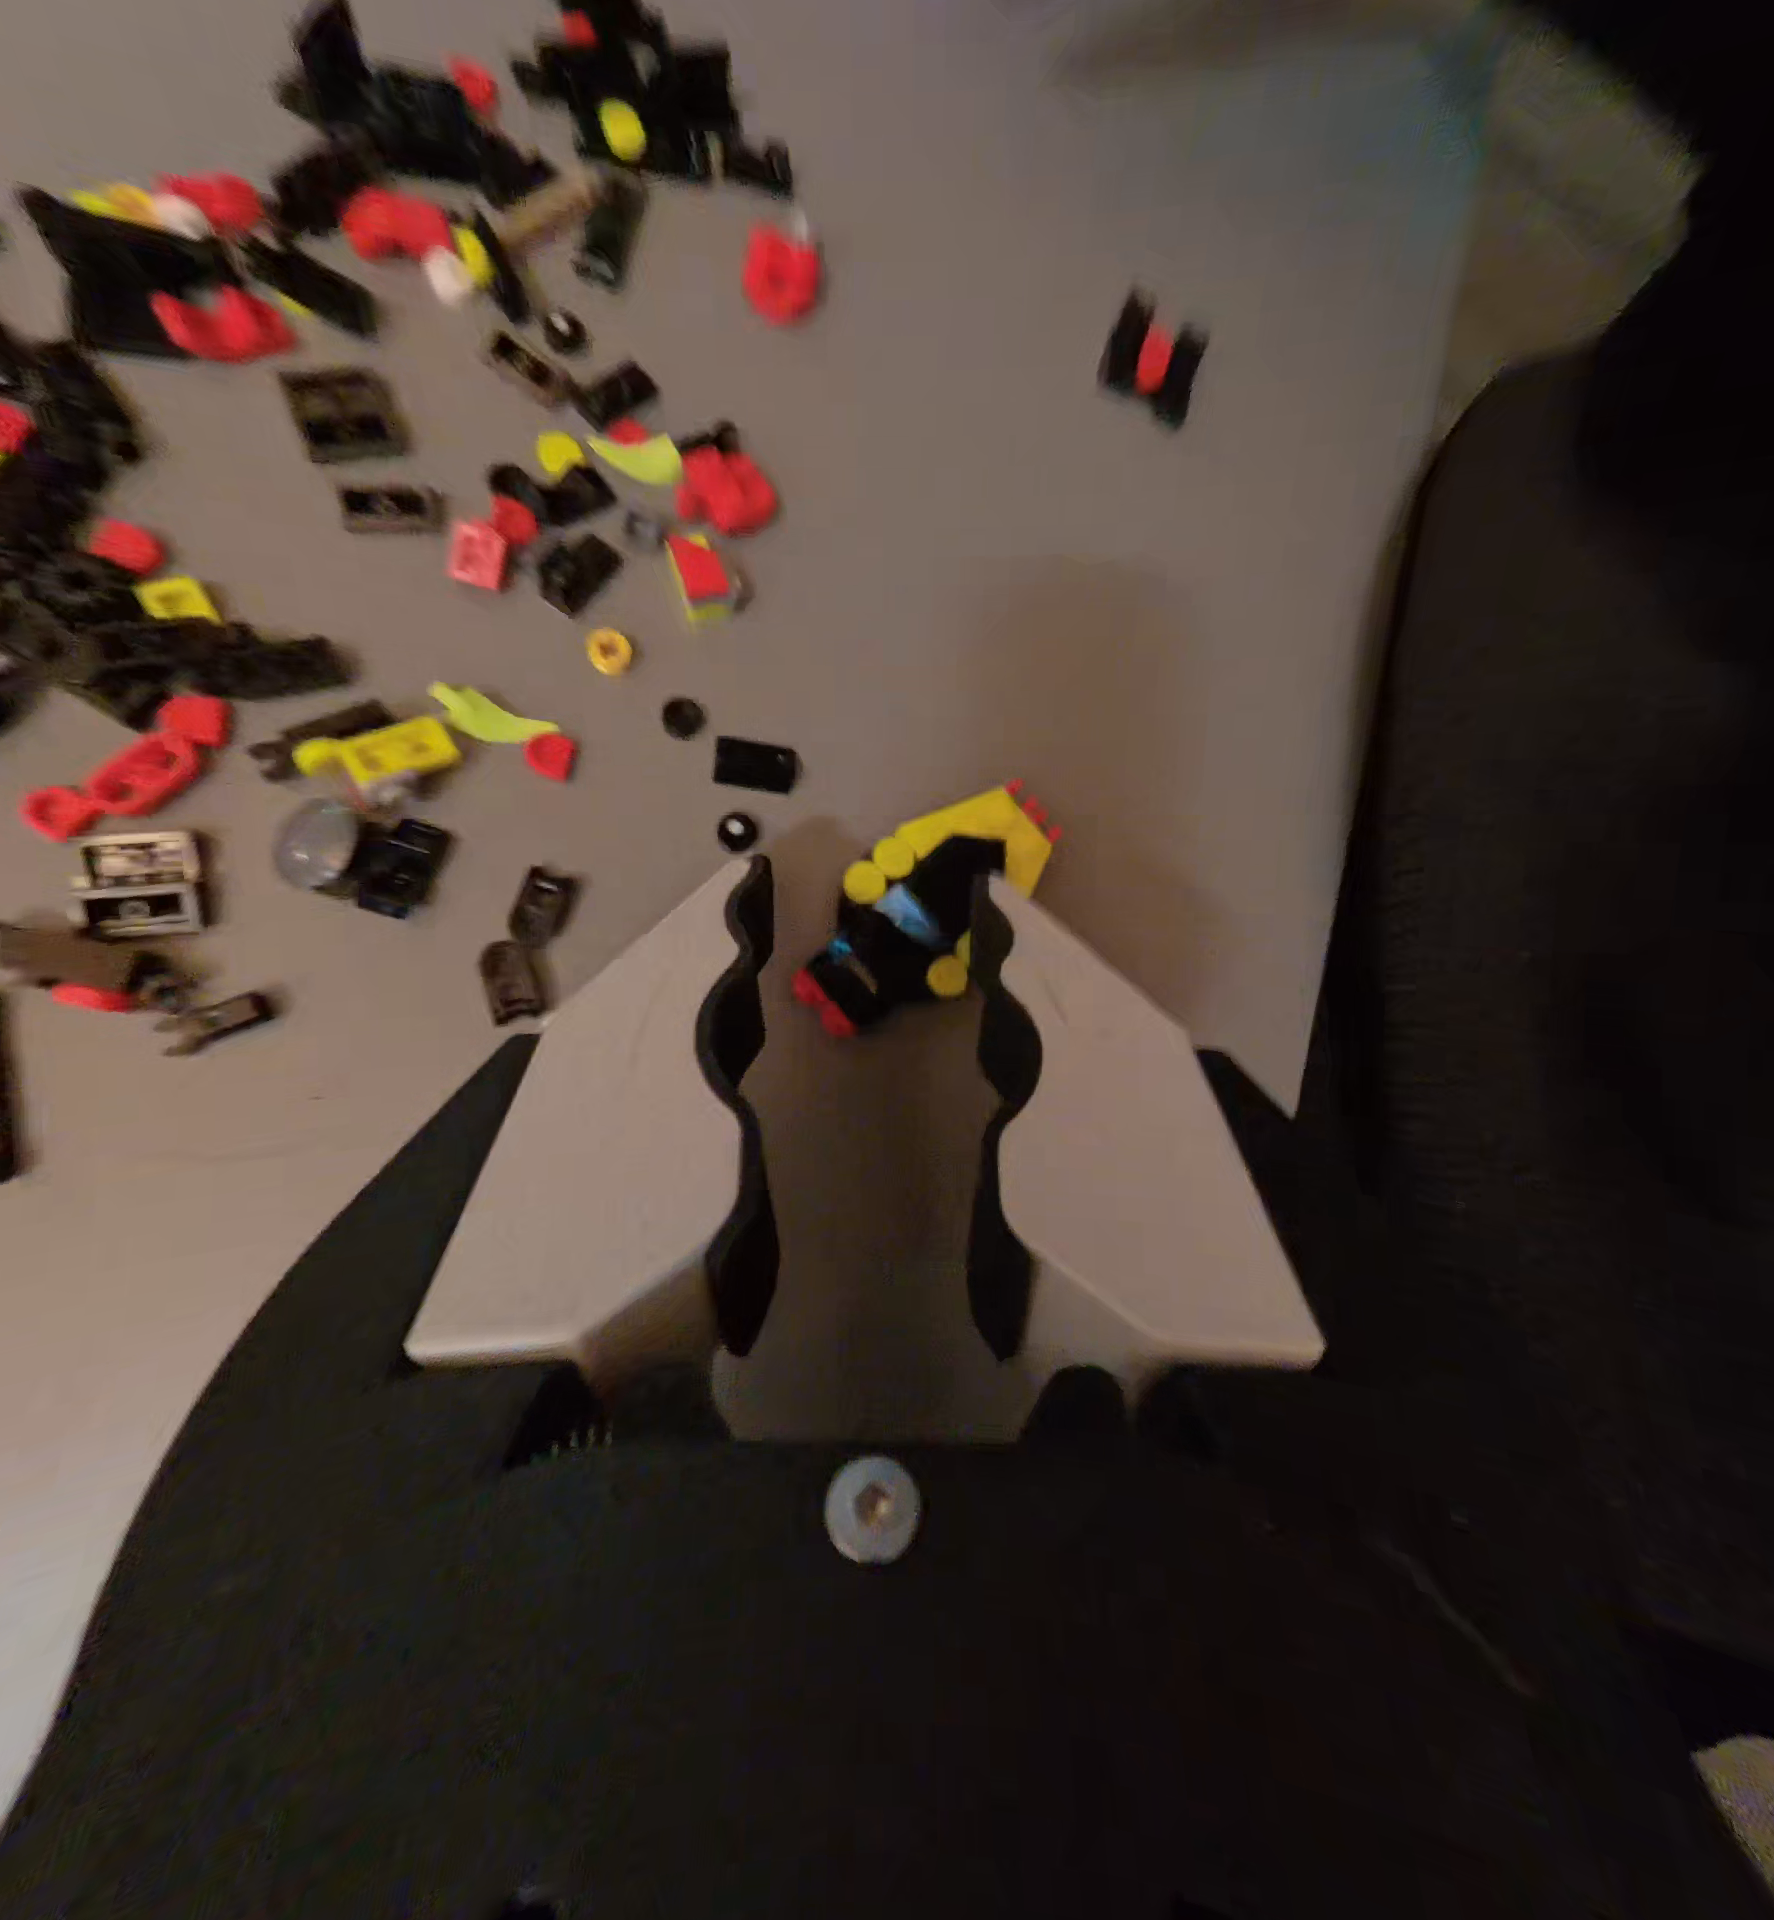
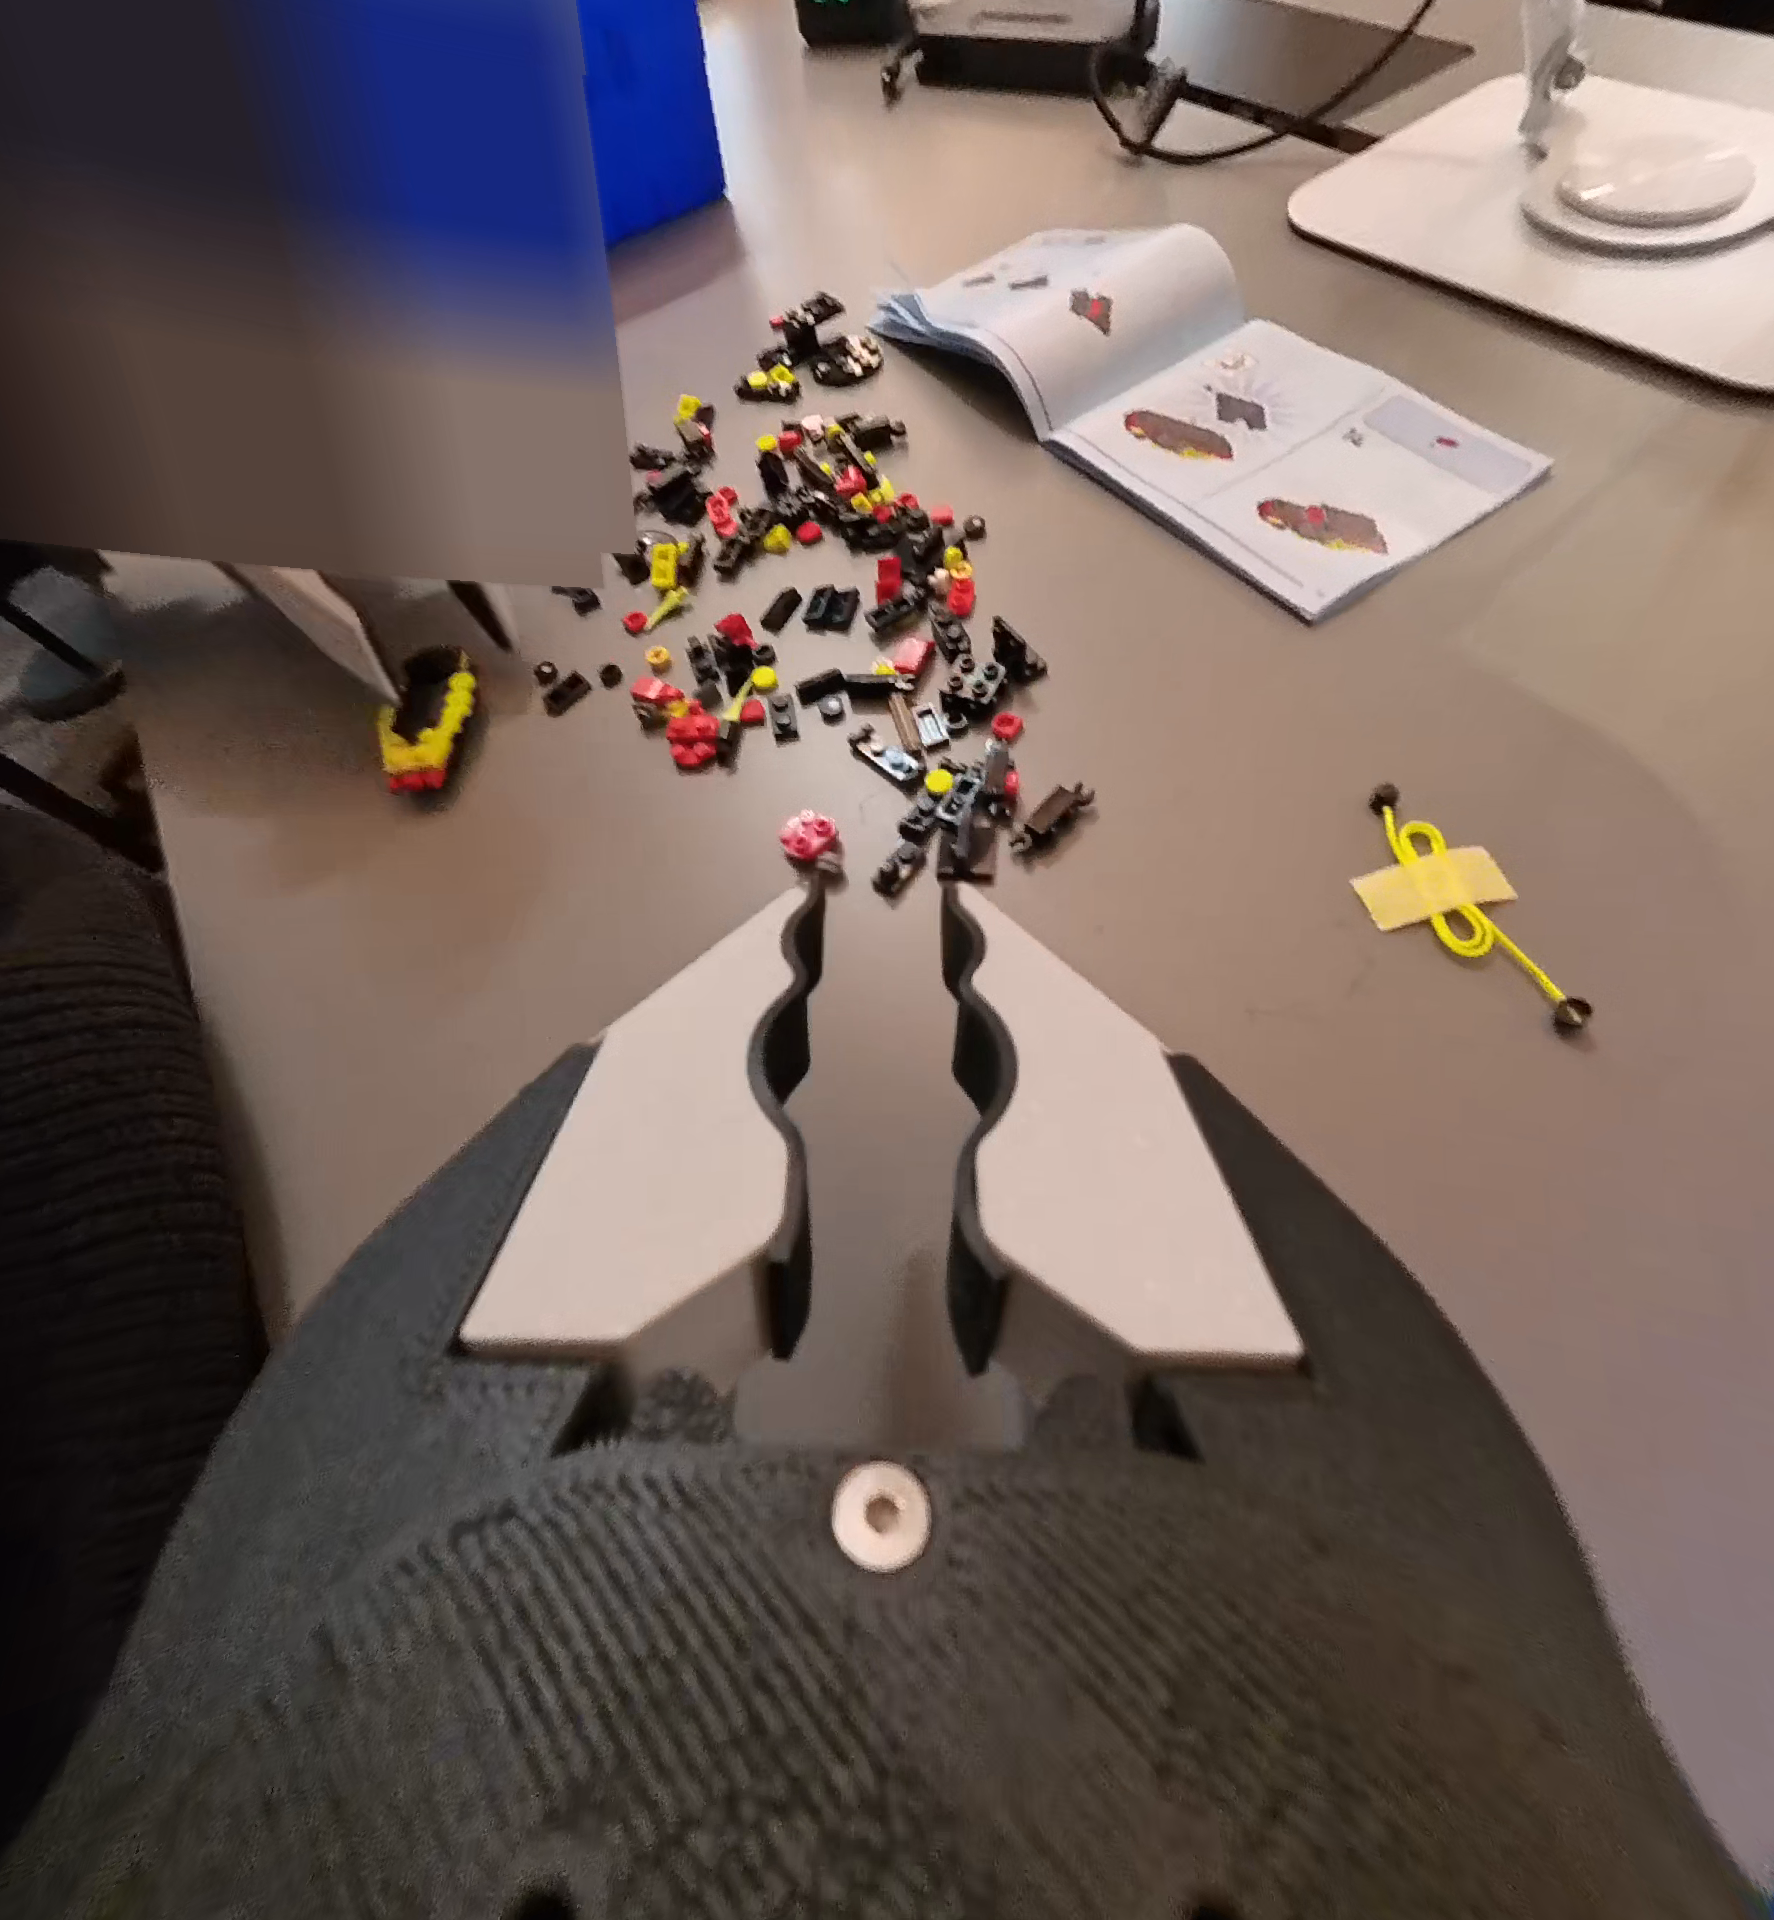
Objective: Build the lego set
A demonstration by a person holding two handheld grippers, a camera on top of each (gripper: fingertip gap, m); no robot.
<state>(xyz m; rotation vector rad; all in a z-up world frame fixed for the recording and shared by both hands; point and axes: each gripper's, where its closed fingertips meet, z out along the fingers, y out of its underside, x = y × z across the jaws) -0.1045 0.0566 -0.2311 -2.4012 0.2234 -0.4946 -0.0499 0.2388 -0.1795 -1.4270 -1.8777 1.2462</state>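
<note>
Both grippers part-open: L gripper (image 1: 872, 883) straddles small black-yellow brick build (image 1: 914, 935) by table (image 1: 1174, 520) edge w/ one pad clear of it, R gripper (image 2: 878, 894) narrow, nothing btwn fingers, just short of red round piece (image 2: 810, 836) beside brick pile (image 2: 810, 540).

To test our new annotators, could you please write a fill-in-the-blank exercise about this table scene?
1. In the right wrist view, the open booklet lies to the ____ of the loose bricks.
2. The taped-down cord is ____.
3. The small black-and-yellow brick model sits between the ____ tongs.
4. The right tongs hold ____.

Missing: right; yellow; left; nothing.
</note>
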